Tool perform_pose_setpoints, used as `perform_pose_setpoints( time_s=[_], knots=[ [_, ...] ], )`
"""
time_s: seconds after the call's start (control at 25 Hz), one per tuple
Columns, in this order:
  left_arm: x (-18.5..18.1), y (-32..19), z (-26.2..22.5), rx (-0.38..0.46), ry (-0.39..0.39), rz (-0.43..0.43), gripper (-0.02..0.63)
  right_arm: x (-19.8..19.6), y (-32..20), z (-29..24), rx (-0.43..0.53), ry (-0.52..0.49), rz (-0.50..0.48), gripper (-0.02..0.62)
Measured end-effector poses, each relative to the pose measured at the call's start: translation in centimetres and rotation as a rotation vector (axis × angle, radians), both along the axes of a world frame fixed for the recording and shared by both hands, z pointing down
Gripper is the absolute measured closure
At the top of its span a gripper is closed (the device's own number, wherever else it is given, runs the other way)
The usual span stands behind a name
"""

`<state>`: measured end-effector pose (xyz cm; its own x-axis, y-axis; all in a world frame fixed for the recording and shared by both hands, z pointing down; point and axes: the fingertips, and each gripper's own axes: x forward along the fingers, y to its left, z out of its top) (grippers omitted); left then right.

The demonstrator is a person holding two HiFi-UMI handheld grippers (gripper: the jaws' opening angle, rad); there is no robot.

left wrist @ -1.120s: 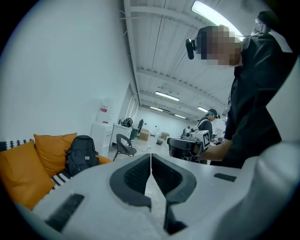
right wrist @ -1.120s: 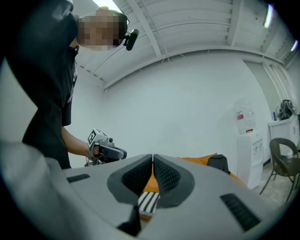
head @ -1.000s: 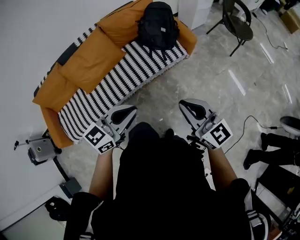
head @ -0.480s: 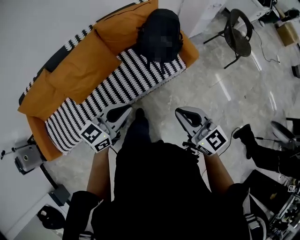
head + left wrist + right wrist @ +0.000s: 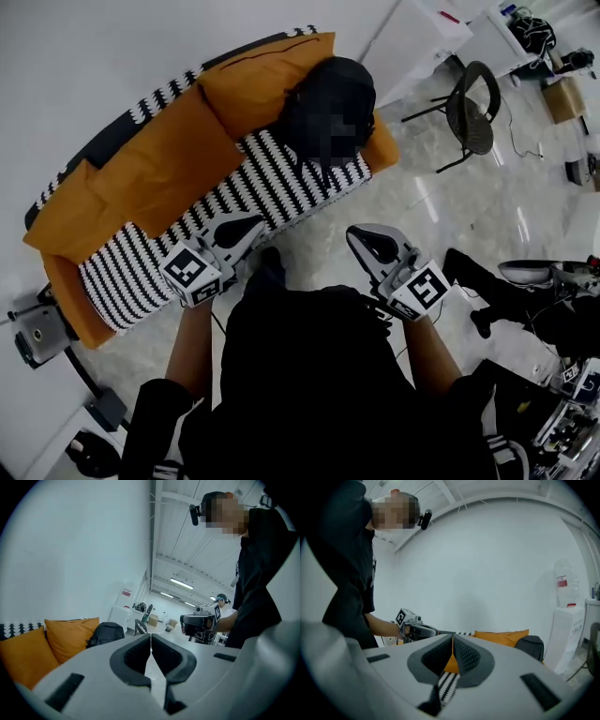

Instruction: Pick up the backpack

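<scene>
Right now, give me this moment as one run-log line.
phase: pre-grasp | backpack: on sofa, untouched | left gripper: shut, empty | right gripper: shut, empty

The right gripper [image 5: 452, 639], jaws together, faces orange cushions [image 5: 501, 637] and a backpack [image 5: 530, 646].

The person has stepped closer to the sofa [image 5: 159, 178], bringing the left gripper [image 5: 251, 225] up to its striped front edge and the right gripper [image 5: 364, 236] nearer the backpack [image 5: 333, 103].
</scene>
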<state>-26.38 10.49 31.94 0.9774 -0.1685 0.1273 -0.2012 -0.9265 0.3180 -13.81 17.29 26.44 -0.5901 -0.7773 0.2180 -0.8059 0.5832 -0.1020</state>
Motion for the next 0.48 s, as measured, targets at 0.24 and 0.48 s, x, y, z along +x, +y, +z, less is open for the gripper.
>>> perform_pose_setpoints(
  time_s=[0.24,0.48],
  knots=[
    [2.0,-4.1,-0.7,0.03,0.01,0.039,0.583,1.6,-3.2,-0.2,-0.003,0.015,0.044,0.568],
    [3.9,-6.1,-0.1,0.042,-0.016,0.072,0.583,3.9,-5.5,0.1,0.003,0.006,0.071,0.568]
  ],
)
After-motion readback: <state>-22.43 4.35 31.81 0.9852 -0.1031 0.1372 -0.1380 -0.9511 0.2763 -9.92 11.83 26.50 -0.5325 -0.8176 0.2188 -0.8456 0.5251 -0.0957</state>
